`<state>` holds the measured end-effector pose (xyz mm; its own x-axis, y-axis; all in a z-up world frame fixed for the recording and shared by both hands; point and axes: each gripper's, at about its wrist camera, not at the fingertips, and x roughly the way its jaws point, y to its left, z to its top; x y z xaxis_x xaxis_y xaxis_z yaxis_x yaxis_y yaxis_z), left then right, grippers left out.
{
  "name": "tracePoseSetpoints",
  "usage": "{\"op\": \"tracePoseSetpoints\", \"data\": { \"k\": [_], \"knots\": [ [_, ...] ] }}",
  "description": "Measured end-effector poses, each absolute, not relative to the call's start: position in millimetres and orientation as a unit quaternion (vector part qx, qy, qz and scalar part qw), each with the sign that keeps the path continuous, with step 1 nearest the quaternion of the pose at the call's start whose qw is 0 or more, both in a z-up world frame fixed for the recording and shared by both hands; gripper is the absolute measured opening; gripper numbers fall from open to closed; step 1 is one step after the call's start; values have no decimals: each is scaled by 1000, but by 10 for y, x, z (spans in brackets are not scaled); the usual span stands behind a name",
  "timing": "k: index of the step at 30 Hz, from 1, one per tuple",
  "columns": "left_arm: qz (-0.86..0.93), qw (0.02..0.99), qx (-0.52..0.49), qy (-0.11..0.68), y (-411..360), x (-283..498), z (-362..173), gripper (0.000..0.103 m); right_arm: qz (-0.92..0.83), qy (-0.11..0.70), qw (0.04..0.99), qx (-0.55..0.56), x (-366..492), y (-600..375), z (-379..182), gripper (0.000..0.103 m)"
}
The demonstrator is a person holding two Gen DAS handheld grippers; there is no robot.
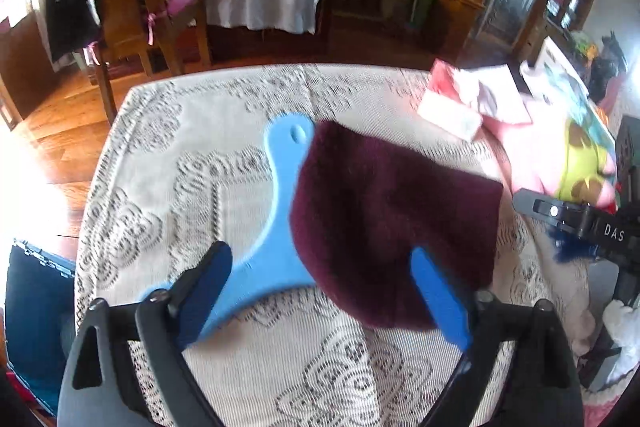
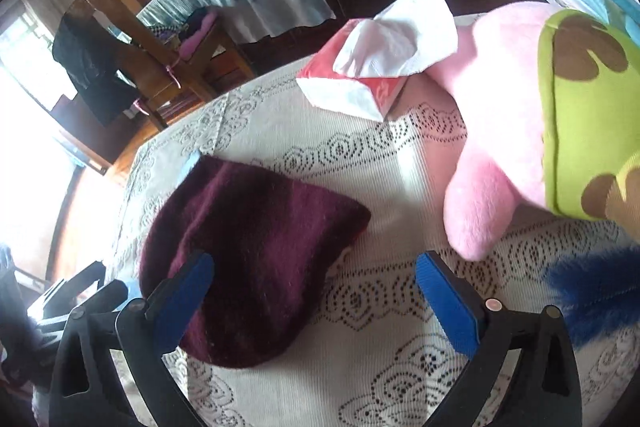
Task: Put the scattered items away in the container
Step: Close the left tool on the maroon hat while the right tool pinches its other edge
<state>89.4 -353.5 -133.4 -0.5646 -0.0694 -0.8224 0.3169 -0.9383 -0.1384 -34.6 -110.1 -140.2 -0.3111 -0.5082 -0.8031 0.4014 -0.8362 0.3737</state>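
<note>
A maroon knitted hat (image 1: 392,215) lies on the lace tablecloth (image 1: 224,147), partly over a flat blue plastic board (image 1: 276,227) with a hole in its handle. My left gripper (image 1: 320,267) is open just above them, its fingers either side of the hat's near edge. In the right wrist view the hat (image 2: 248,259) lies under the left finger of my open right gripper (image 2: 312,275). A pink plush toy with green shorts (image 2: 532,131) lies at the right, a blue furry item (image 2: 588,291) beside it. The right gripper's body (image 1: 580,223) shows in the left wrist view.
A red and white tissue pack (image 2: 360,83) with a tissue sticking out lies at the table's far side. A blue crate (image 1: 36,307) sits low at the left beyond the table's edge. Wooden chairs (image 1: 132,11) and cabinets stand behind.
</note>
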Motion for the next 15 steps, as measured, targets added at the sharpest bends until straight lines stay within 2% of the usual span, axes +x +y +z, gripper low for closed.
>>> {"op": "tracePoseSetpoints", "data": {
  "k": [1, 2, 4, 5, 6, 7, 11, 15],
  "knots": [
    [-874, 112, 453, 138, -3561, 855, -1345, 92, -808, -51, 280, 516, -377, -1114, -1411, 99],
    [-873, 114, 453, 139, -3586, 815, -1357, 92, -808, -49, 279, 517, -408, -1128, -1422, 93],
    [-868, 119, 461, 137, -3599, 707, -1439, 90, -804, -43, 276, 525, -466, -1204, -1472, 87],
    [-866, 121, 466, 137, -3605, 654, -1481, 87, -803, -39, 274, 528, -489, -1243, -1500, 87],
    [-862, 122, 472, 137, -3605, 613, -1530, 79, -802, -37, 272, 531, -515, -1263, -1532, 87],
    [-858, 124, 479, 138, -3605, 571, -1579, 77, -800, -36, 272, 534, -536, -1286, -1560, 87],
    [-842, 117, 505, 149, -3605, 465, -1789, 76, -798, -32, 259, 543, -591, -1376, -1705, 88],
    [-836, 120, 514, 146, -3567, 442, -1916, 72, -801, 11, 263, 537, -531, -1535, -1839, 89]
  ]
}}
